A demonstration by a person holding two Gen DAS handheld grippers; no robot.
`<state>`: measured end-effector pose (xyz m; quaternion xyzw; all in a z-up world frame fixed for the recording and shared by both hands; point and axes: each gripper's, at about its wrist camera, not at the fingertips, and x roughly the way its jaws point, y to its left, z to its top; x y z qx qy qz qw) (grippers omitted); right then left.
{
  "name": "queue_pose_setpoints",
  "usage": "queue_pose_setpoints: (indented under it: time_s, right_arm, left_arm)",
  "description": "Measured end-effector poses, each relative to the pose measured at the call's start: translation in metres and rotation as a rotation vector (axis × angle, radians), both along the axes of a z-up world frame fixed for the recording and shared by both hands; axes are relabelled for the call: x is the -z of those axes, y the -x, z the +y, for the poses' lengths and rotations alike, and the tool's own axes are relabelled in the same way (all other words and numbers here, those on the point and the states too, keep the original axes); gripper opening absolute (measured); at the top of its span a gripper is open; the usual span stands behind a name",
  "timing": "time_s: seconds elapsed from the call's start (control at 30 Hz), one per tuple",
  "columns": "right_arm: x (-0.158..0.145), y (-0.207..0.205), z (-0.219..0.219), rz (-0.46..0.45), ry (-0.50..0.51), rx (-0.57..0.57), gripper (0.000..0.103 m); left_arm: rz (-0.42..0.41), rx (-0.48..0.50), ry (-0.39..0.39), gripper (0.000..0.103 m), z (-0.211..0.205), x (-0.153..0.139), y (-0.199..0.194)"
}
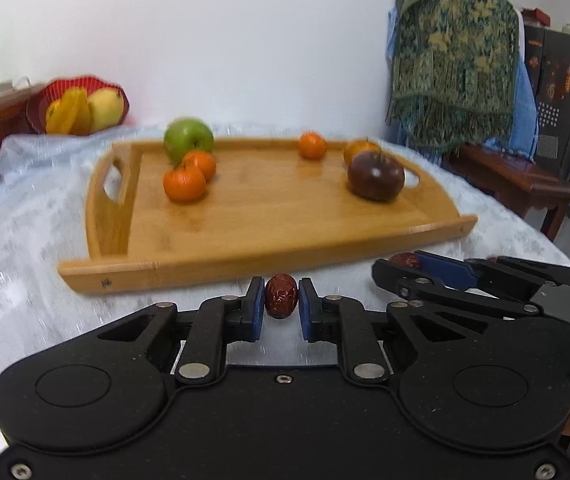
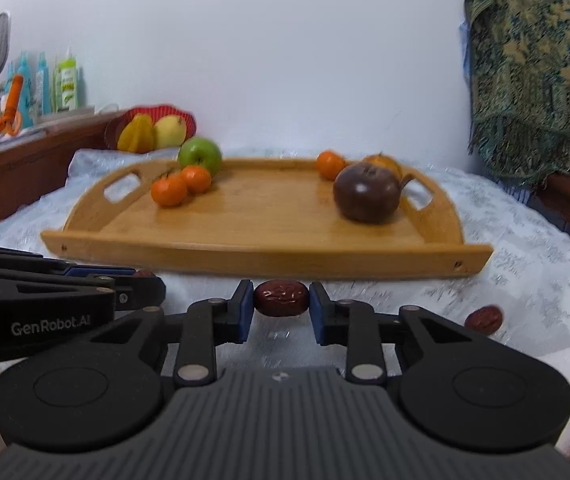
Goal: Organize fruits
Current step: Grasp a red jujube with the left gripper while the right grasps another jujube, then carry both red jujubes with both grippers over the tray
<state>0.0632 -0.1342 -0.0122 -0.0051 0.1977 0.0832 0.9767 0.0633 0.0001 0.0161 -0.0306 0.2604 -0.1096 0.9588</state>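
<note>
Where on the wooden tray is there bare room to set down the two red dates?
The tray's middle and front strip are bare, between the tangerine pair and the dark purple fruit. Crowded: back left by the green apple, back right by two orange fruits.

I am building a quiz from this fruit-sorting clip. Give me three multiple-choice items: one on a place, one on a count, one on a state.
1. Where is the green apple?
A. far left corner of the wooden tray
B. red basket
C. cloth

2. How many red dates show in the right wrist view?
A. one
B. three
C. five

3. The right hand-held gripper is:
A. empty
B. shut on a red date
C. holding an orange

A: it sits by the tray's left handle.
B: one gripped, one on the cloth, one partly hidden.
B: the pads press its ends.
</note>
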Motion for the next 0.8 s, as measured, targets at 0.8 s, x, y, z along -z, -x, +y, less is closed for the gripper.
queue_pose_setpoints:
  time_s: [0.8]
  right_arm:
    - [-0.025,-0.077,-0.037,0.046,-0.011,0.198,0.034]
  left_arm:
    - [0.047,-0.252,0.021,0.017,0.037,-0.008,-0.091]
